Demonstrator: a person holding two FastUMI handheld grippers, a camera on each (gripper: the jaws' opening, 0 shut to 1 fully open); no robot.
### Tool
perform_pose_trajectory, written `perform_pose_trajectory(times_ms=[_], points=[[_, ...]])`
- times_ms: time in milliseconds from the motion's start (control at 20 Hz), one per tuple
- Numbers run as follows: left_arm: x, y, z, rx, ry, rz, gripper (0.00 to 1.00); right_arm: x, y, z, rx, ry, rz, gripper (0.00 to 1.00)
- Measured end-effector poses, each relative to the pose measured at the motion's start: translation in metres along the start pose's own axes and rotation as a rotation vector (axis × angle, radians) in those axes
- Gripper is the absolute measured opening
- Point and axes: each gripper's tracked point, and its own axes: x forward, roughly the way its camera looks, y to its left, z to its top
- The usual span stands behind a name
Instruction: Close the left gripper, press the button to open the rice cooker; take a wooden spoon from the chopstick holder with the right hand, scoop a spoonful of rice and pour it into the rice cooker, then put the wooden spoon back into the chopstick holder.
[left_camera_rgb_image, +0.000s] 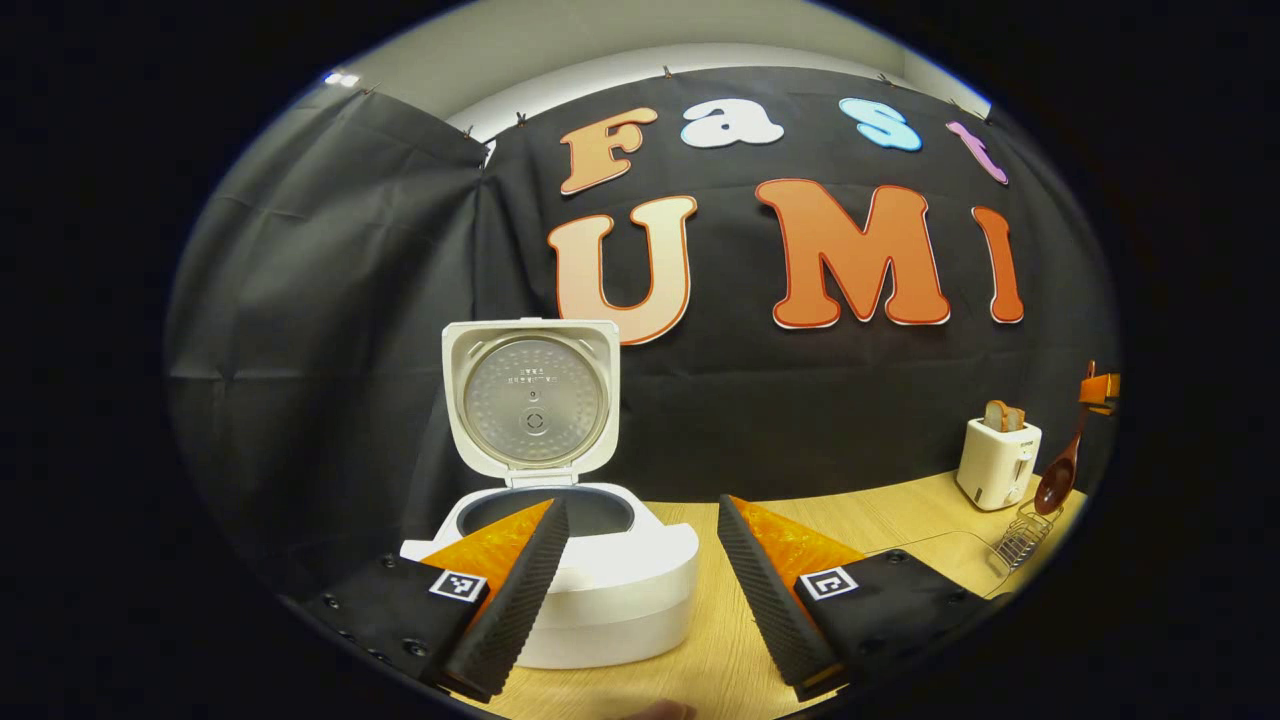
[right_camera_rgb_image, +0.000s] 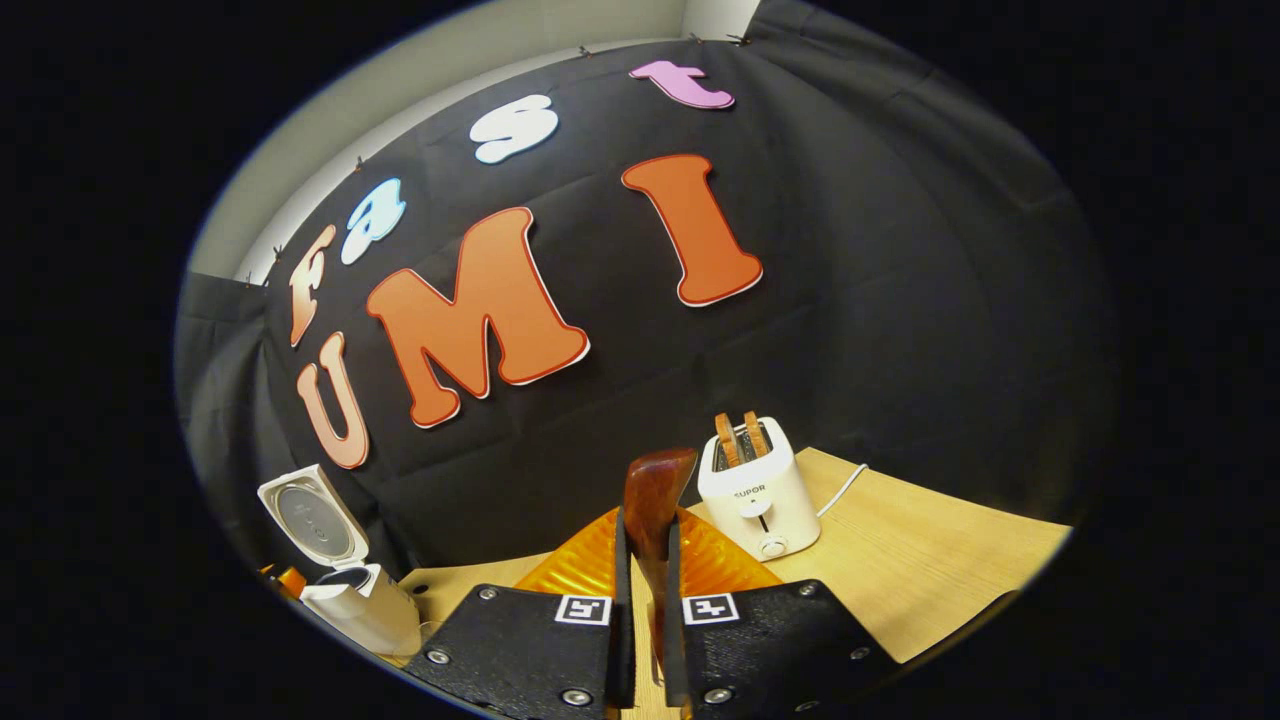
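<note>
The right gripper (right_camera_rgb_image: 646, 560) is pinching a light, stiff wooden spoon (right_camera_rgb_image: 655, 495) by its handle, the left gripper (left_camera_rgb_image: 640, 560) is hanging open before the open rice cooker (left_camera_rgb_image: 560, 500).

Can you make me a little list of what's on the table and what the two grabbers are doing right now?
rice cooker: lid standing open, pot looks empty
left gripper: jaws open, holding nothing, beside the cooker
right gripper: jaws shut on the wooden spoon
wooden spoon: lifted above the wire chopstick holder
toaster: bread sticking up from its slots
table: light wood
</note>
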Motion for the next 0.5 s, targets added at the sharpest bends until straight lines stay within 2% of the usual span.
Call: perform_pose_trajectory(times_ms=[50, 150, 500], points=[[0.001, 0.001, -0.001, 0.0, 0.003, 0.002, 0.99, 0.002, -0.003, -0.006, 0.005, 0.011, -0.005, 0.12], [0.001, 0.002, -0.003, 0.003, 0.006, 0.007, 0.96, 0.006, -0.01, -0.018, 0.027, 0.033, -0.021, 0.12], [0.004, 0.0, -0.003, 0.003, 0.008, 0.006, 0.98, 0.014, -0.031, -0.05, 0.129, 0.088, -0.049, 0.12]])
